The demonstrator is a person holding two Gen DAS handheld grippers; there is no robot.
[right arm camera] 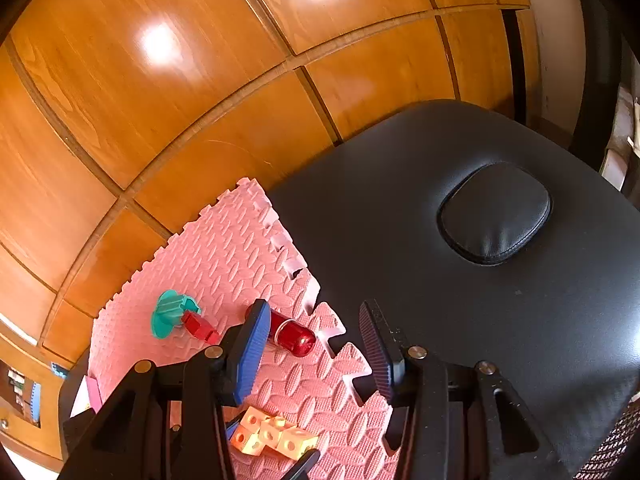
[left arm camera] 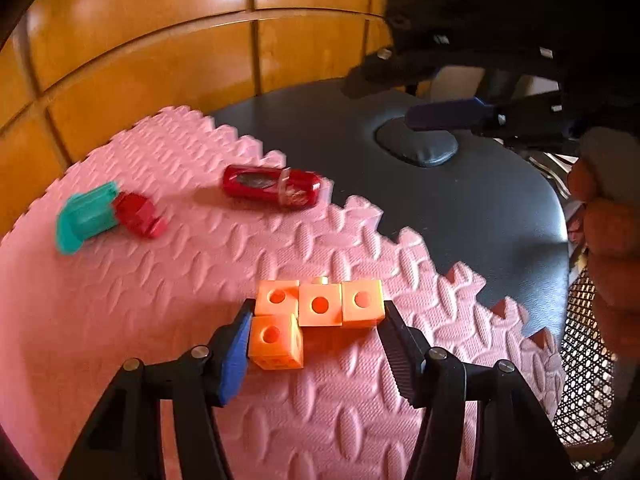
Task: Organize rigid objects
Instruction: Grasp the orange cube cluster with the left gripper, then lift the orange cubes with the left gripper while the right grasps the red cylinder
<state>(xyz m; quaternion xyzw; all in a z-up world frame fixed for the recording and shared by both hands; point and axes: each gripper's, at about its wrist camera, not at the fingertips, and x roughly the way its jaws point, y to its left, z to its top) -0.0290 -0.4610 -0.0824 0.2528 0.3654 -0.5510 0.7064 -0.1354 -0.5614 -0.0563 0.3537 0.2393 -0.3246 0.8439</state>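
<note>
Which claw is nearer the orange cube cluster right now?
Left. The left claw has its fingers on either side of the orange cube cluster on the pink mat. The right claw hovers open farther off, nearer the red capsule.

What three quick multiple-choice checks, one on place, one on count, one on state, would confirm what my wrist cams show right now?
1. Where does the red capsule lie?
A. on the pink foam mat, near its jagged edge
B. on the black padded surface
C. between the left gripper's fingers

2. How many orange cubes make up the orange cube cluster?
A. two
B. four
C. six

3. What is the right gripper doing?
A. clamped on the capsule
B. open, holding nothing
C. shut on a cube

Answers: 1 A, the capsule rests on the mat by the notches. 2 B, three in a row plus one in front. 3 B, its fingers stand apart, nothing between them, while the left gripper brackets the cubes.
</note>
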